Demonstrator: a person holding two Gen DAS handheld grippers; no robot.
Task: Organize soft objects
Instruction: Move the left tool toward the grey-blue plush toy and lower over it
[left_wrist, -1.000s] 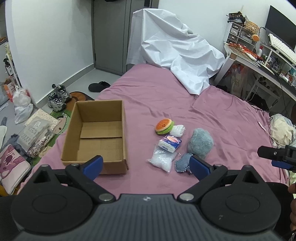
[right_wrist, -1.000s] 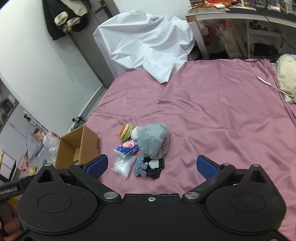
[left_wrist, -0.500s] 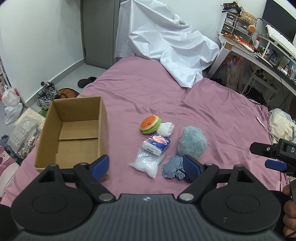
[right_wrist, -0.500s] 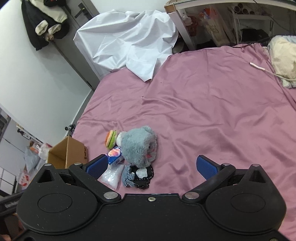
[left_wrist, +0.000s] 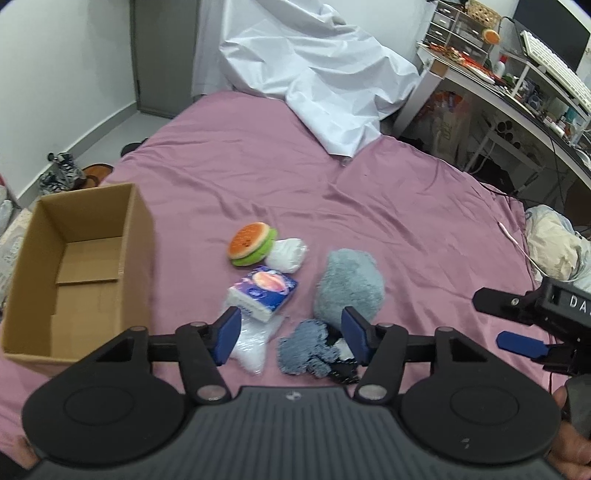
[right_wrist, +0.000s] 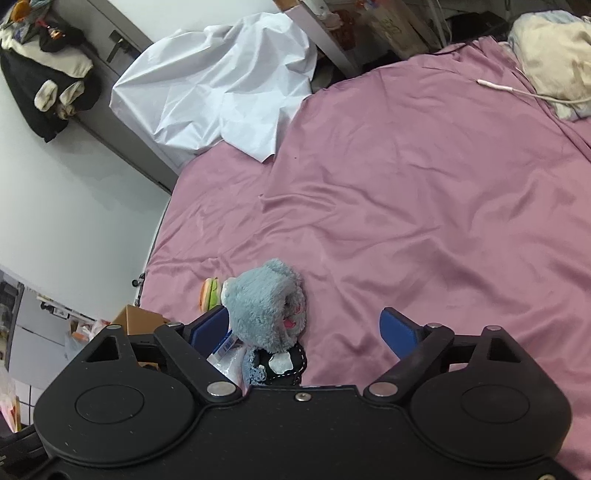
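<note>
- The bed (left_wrist: 406, 206), in a purple sheet, carries everything.
- The cardboard box (left_wrist: 74, 266) stands empty, left of the pile.
- The grey plush (left_wrist: 349, 284) anchors the pile; burger toy (left_wrist: 251, 240), tissue pack (left_wrist: 264, 291) and clear bag (left_wrist: 251, 345) lie just left of it.
- Left tongs (left_wrist: 291, 334) and right tongs (right_wrist: 303, 328) are both spread, holding nothing.
- Risk: closing beside the plush could snag the slippery bag too and drop it short of the box.

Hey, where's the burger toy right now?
In the left wrist view the burger toy lies mid-bed on the purple sheet, touching a white bundle on its right, with the tissue pack just in front.
</note>
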